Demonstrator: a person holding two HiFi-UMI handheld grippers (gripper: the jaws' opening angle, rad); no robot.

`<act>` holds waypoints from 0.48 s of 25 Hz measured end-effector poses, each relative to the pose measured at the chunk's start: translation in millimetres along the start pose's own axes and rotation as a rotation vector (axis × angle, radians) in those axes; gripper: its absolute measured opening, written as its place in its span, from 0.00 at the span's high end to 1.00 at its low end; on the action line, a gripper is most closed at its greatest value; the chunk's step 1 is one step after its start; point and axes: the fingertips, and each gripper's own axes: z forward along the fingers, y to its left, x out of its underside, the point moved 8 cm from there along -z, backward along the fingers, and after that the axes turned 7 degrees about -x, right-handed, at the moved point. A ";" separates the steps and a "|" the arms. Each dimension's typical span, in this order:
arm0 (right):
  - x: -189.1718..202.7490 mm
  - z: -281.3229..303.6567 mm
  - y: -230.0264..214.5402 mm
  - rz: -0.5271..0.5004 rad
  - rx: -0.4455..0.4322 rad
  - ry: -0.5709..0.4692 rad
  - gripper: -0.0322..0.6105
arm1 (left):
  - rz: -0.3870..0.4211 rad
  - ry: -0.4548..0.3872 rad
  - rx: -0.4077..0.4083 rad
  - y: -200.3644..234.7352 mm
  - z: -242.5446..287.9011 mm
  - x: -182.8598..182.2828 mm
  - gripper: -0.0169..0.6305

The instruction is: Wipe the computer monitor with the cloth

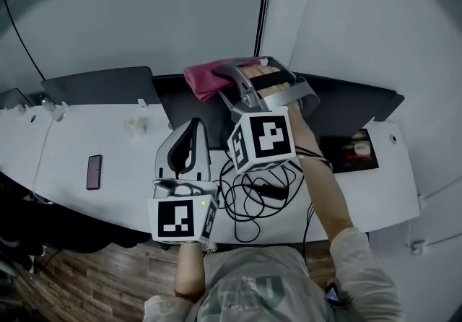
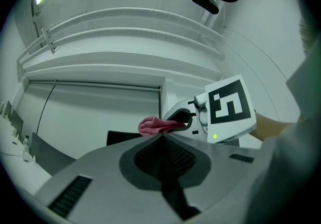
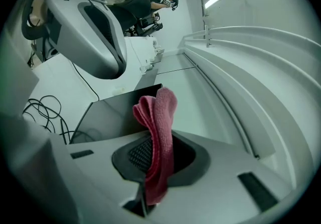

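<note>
Right gripper (image 3: 155,168) clamped the folded pink microfibre cloth (image 3: 158,132) at the black flat monitor (image 3: 115,112)'s top edge. Left gripper (image 2: 163,168) sat short of it, jaws together, empty. Wiping looked barely begun.

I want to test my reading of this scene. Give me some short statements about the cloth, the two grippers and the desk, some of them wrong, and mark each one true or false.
1. The right gripper grips the pink cloth between its fingers. True.
2. The left gripper has its fingers spread wide apart. False: they are together, with nothing between them.
3. A phone lies on the white desk, on the person's left side. True.
4. The cloth lies loose on the desk. False: the right gripper holds it up by the top edge of the monitor.
</note>
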 end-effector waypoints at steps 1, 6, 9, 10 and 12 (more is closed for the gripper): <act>7.7 -4.8 0.6 0.002 -0.002 -0.003 0.87 | 0.002 0.004 0.005 -9.6 2.8 1.5 0.95; 46.7 -32.1 3.2 0.007 -0.011 0.006 0.87 | 0.007 0.017 0.033 -56.1 19.1 10.2 0.95; 81.4 -52.5 8.8 0.018 -0.008 0.009 0.87 | 0.005 0.018 0.052 -91.9 31.7 18.4 0.95; 92.2 -59.1 10.5 0.020 -0.001 0.011 0.87 | 0.000 0.018 0.061 -103.2 36.6 21.0 0.95; 107.2 -70.0 13.0 0.020 0.014 0.019 0.86 | -0.014 0.018 0.082 -120.5 44.2 24.9 0.95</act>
